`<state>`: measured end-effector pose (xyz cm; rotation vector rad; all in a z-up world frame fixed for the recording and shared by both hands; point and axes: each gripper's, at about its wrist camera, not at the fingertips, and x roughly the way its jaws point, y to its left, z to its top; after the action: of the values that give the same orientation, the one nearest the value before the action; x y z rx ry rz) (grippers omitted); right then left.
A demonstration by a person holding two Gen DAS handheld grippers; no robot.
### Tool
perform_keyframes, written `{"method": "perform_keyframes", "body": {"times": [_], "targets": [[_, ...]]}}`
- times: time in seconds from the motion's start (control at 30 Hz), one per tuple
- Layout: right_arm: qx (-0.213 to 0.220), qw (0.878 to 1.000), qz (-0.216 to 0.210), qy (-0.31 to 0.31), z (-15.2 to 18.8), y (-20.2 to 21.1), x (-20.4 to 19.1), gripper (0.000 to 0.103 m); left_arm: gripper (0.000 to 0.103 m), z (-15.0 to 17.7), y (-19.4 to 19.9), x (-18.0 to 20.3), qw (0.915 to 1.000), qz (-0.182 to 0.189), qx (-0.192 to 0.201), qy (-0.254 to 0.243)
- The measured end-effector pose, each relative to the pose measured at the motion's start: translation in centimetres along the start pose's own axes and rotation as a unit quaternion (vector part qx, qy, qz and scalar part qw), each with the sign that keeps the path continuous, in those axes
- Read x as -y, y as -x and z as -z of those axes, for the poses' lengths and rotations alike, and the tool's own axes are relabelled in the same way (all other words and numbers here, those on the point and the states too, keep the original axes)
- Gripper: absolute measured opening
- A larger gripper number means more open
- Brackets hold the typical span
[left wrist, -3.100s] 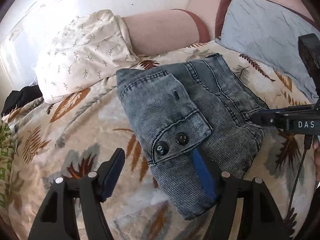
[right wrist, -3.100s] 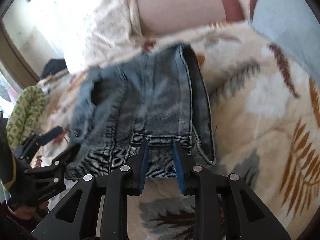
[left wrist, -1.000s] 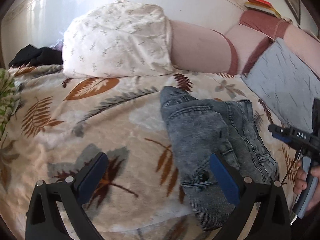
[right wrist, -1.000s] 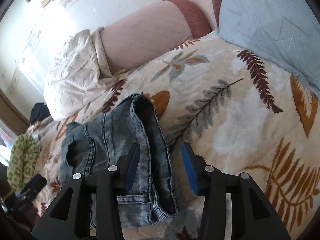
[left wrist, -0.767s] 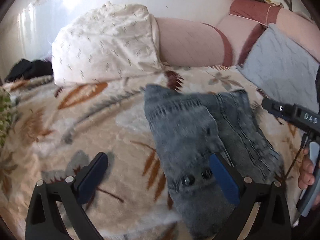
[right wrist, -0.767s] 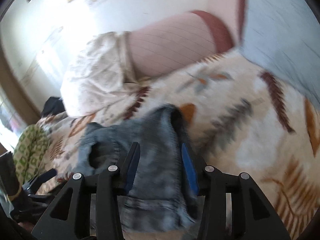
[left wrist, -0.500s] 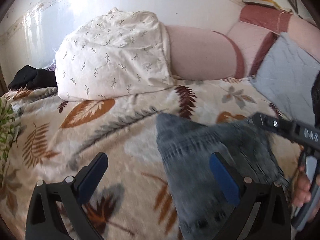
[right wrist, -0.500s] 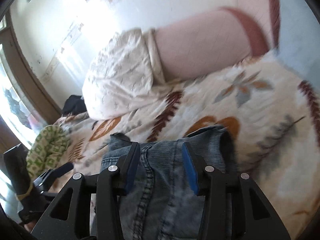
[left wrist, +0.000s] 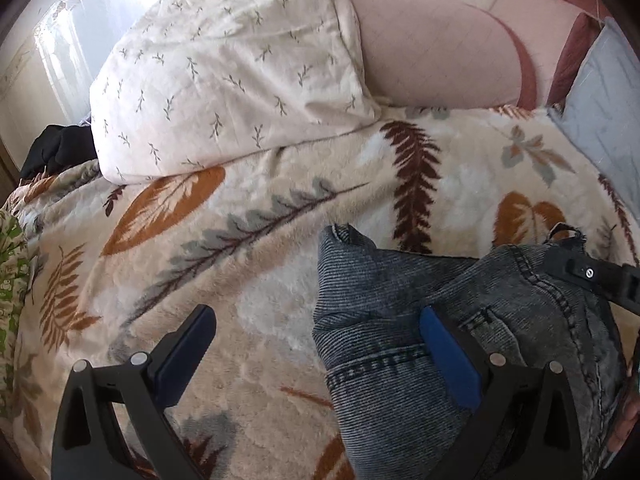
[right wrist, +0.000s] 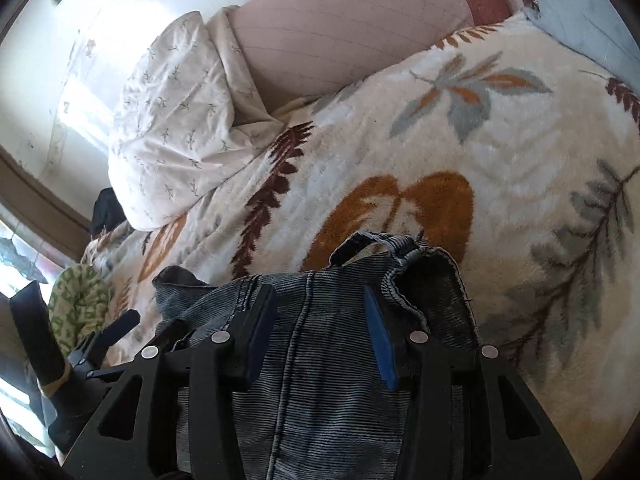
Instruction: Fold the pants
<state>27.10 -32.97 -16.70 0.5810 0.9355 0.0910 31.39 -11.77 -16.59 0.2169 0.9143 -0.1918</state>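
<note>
The folded grey-blue denim pants (left wrist: pixel 400 300) lie in a thick bundle on the leaf-print blanket (left wrist: pixel 260 220). My left gripper (left wrist: pixel 316 328) is wide open, its right finger over the bundle's left part, its left finger over bare blanket. My right gripper (right wrist: pixel 316 320) is open above the top of the bundle (right wrist: pixel 320 380), its fingers not closed on the cloth. The right gripper's body shows at the right edge of the left wrist view (left wrist: pixel 588 272). The left gripper shows at the lower left of the right wrist view (right wrist: pixel 100 340).
A white patterned pillow (left wrist: pixel 224 72) and a pink bolster (left wrist: pixel 432 52) lie at the head of the bed. A grey-blue pillow (left wrist: pixel 608 100) is at the right. Dark clothing (left wrist: pixel 56 148) and a green patterned item (right wrist: pixel 76 292) lie at the left.
Both grippers have moved closer over the pants bundle, which now sits lower in both views. The jaws stay open.
</note>
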Motion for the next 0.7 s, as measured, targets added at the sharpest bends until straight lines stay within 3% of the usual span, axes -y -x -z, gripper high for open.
{"method": "perform_keyframes", "body": {"times": [0.17, 0.27, 0.37, 0.4, 0.43, 0.5, 0.63, 0.7], "targets": [[0.005, 1.000, -0.009, -0.004, 0.1, 0.7, -0.1, 0.044, 0.103, 0.0, 1.1, -0.7, 0.9999, 0.009, -0.002, 0.010], [-0.001, 0.999, -0.031, -0.034, -0.1, 2.6, 0.1, 0.056, 0.102, 0.5, 3.8, -2.2, 0.9993, 0.019, 0.016, 0.027], [0.033, 0.997, -0.052, -0.045, -0.2, 5.9, 0.4, 0.061, 0.102, 2.2, 6.9, -3.6, 0.9990, 0.019, 0.034, 0.021], [0.043, 0.996, -0.053, -0.048, -0.1, 6.8, 0.6, 0.070, 0.102, 3.0, 7.7, -4.0, 0.9990, 0.023, 0.032, 0.020], [0.054, 0.995, -0.054, -0.057, 0.1, 8.0, 1.1, 0.075, 0.102, 4.0, 8.4, -4.3, 0.9988, 0.034, 0.028, 0.021], [0.059, 0.994, -0.058, -0.078, 0.7, 9.6, 2.3, 0.076, 0.102, 5.9, 9.3, -5.0, 0.9974, 0.062, 0.020, 0.032], [0.030, 0.993, -0.014, -0.110, 2.6, 11.0, 5.0, 0.076, 0.102, 7.9, 9.2, -5.4, 0.9892, 0.131, -0.016, 0.064], [0.016, 0.994, -0.002, -0.111, 3.6, 11.2, 5.7, 0.076, 0.102, 7.9, 8.6, -5.1, 0.9881, 0.139, -0.022, 0.063]]}}
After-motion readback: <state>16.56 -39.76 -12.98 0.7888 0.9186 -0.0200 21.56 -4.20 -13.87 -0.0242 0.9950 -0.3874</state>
